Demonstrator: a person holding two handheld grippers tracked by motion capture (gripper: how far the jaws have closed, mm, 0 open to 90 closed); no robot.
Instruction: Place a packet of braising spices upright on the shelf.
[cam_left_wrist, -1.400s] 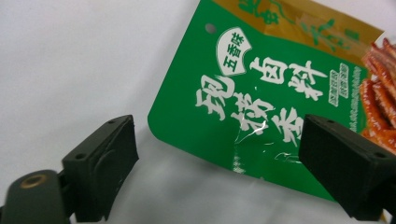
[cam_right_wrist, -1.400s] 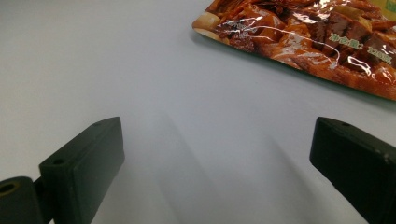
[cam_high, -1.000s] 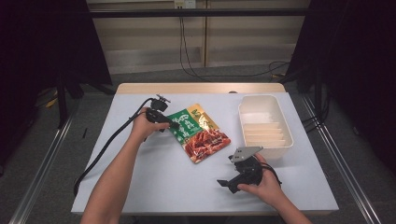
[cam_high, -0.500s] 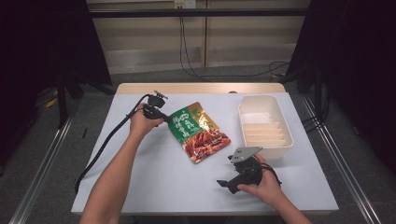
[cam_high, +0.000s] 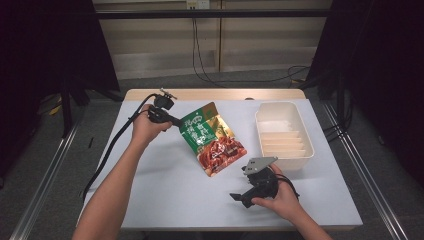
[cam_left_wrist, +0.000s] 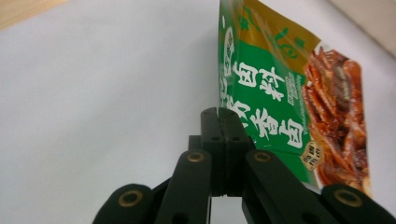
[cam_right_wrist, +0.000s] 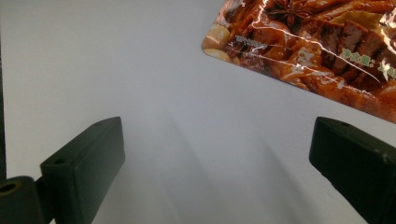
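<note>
A white table (cam_high: 165, 190) carries a cream divided tray (cam_high: 283, 131) and a food pouch (cam_high: 212, 138).

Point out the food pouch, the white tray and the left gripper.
food pouch (cam_high: 212, 140): high view, middle of its printed front.
white tray (cam_high: 309, 145): high view, right rim.
left gripper (cam_left_wrist: 223, 122): left gripper view, tips of its jaws, shut on the pouch's edge.

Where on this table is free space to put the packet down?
The table is bare between the person's two forearms, and along the far edge left of the tray. It is crowded between the packet, the tray and the right gripper.
</note>
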